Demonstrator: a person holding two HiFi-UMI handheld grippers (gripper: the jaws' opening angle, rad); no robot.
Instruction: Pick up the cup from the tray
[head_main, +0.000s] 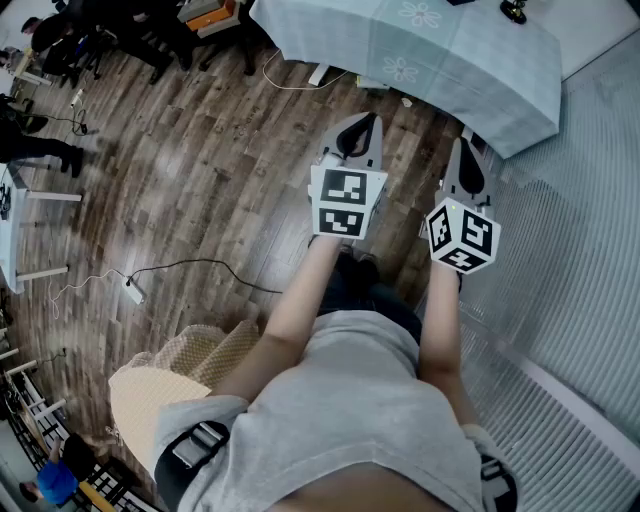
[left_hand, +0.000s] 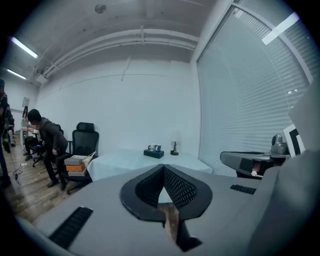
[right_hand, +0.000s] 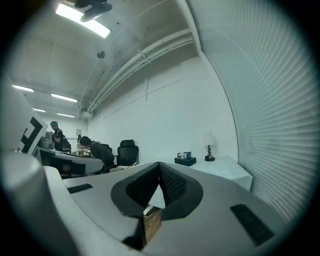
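While both grippers hang out in front of the person, nothing is in hand. The left gripper has its jaws pressed together tip to tip, with nothing between them. The right gripper shows the same: jaws together, empty.

In the head view the pair sit side by side over the wood floor, the left one at nine o'clock of the right. Both point toward twelve o'clock, at the worktop under its pale cloth.

Now along the left jaws: there's the cup, far off at twelve o'clock. It is perched on a dark tray on the worktop, well apart from the jaw tips. A small lamp stands just beside the tray, at its three o'clock.

In the right gripper view the cup is out at one o'clock of the jaws, again on the tray. The lamp is at three o'clock of it. Whether a second, darker cup shares that tray is too small to tell.

Over at nine o'clock in the left gripper view a black chair stands by a stack of boxes. A person bends forward beside them. Blinds fill the three o'clock side.
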